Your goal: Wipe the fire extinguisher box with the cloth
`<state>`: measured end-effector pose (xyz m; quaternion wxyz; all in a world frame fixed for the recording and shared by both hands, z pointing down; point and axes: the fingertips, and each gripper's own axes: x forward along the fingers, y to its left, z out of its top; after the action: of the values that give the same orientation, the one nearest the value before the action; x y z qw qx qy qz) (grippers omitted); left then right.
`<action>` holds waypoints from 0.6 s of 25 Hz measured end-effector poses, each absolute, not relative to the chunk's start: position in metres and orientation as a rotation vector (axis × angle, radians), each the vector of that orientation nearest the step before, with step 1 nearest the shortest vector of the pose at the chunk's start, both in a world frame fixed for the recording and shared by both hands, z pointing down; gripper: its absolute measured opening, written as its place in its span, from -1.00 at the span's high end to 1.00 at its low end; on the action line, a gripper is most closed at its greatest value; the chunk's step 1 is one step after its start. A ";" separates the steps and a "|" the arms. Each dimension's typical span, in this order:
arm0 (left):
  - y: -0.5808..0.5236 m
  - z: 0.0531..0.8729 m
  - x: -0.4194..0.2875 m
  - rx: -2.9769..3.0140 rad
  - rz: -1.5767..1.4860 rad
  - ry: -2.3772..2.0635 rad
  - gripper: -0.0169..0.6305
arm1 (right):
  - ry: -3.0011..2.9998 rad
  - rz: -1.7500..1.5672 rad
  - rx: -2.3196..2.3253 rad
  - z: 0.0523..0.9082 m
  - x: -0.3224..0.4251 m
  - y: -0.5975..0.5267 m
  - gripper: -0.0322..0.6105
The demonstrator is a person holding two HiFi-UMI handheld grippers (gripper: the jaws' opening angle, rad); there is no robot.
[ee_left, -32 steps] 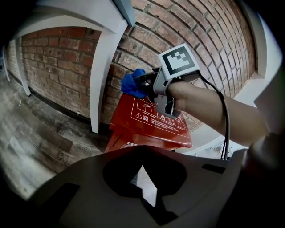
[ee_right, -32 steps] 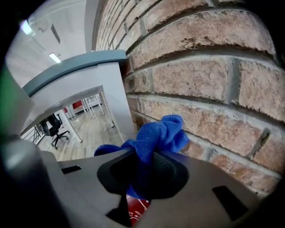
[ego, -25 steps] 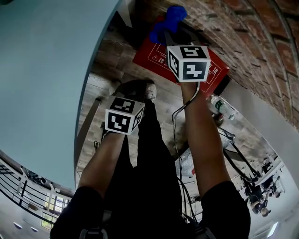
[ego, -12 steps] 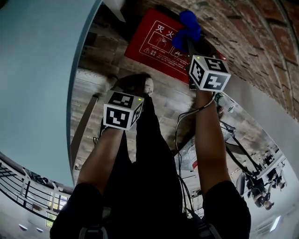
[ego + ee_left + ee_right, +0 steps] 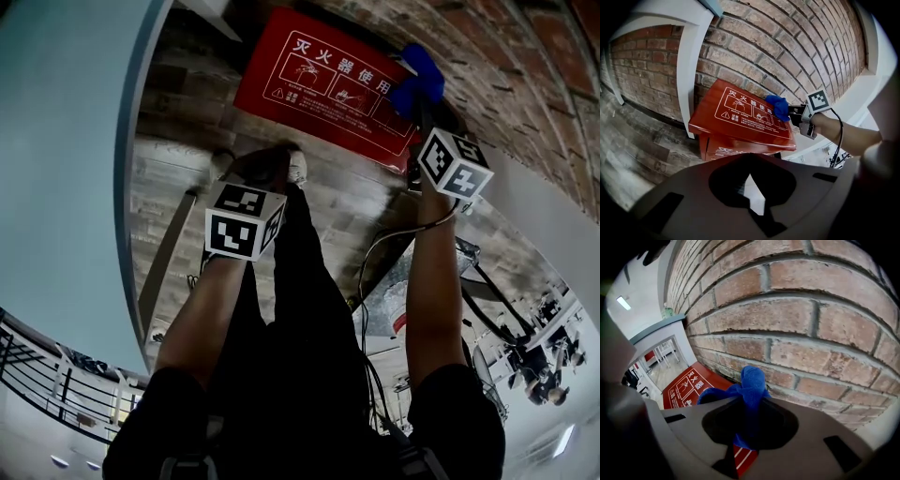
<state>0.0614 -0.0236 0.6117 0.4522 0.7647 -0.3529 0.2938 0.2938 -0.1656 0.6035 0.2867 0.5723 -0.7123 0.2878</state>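
Blue crumpled cloth (image 5: 417, 80), clamped in the right gripper (image 5: 743, 439), rests on the lid of the red fire extinguisher box (image 5: 319, 80). Left gripper (image 5: 751, 190) has its fingers together, empty.

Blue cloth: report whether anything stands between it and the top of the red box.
Nothing visible does. The right gripper is shut on the blue cloth, which sits at the right end of the top of the red box, beside the brick wall.
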 end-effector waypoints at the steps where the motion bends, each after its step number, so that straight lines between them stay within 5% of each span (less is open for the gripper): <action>1: -0.022 0.612 0.063 1.888 0.729 -0.870 0.92 | -1.889 0.775 1.547 0.604 0.303 -0.162 0.64; 15: -0.018 0.617 0.086 1.881 0.734 -0.842 0.92 | -1.791 0.892 1.693 0.603 0.361 -0.125 0.64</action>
<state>0.0856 -0.0177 0.6175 0.4590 0.7638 -0.3419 0.2983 0.3605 -0.1252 0.6031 0.2574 0.6241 -0.6604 0.3289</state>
